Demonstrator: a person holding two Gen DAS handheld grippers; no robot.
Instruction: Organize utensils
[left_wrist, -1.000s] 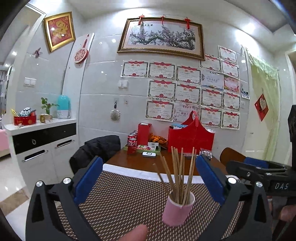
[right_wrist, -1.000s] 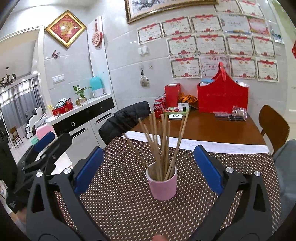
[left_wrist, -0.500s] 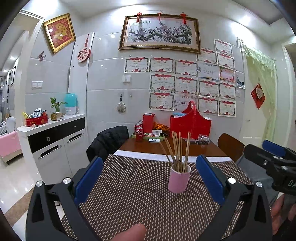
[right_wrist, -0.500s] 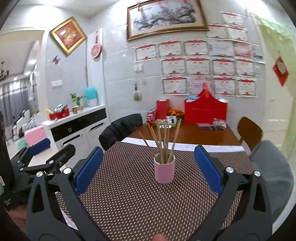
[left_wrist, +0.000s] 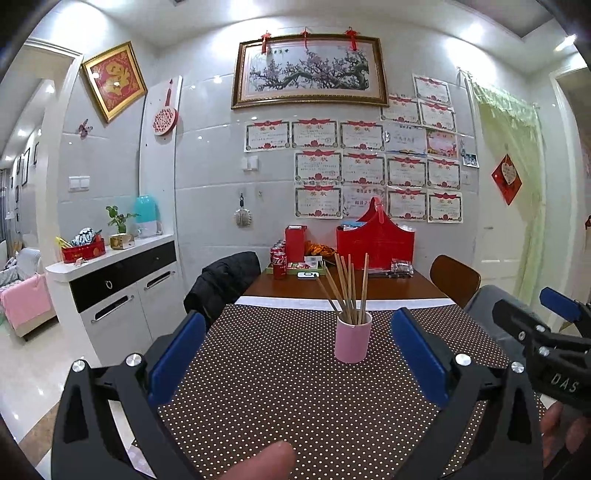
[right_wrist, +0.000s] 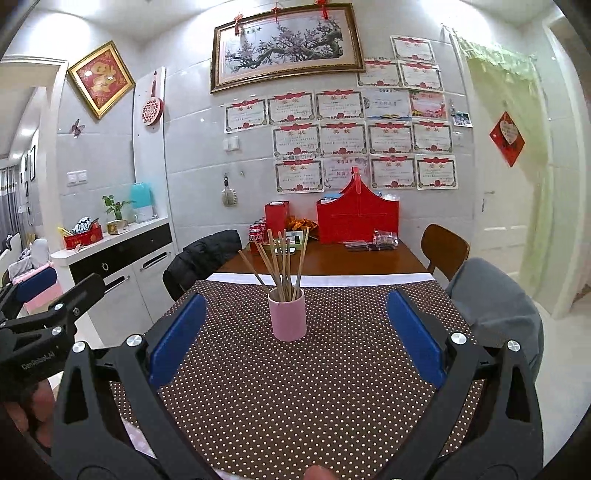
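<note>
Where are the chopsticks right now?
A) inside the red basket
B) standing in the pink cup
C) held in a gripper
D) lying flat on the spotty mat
B: the chopsticks stand bunched in the pink cup on the dotted mat, and both the left gripper and right gripper are open and empty.

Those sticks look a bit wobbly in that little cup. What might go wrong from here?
1. The chopsticks lean outward, well above the pink cup; a nudge from either gripper might tip it over.
2. Both grippers, left and right, are open and point at the same cup, so they may bump each other on approach.
</note>
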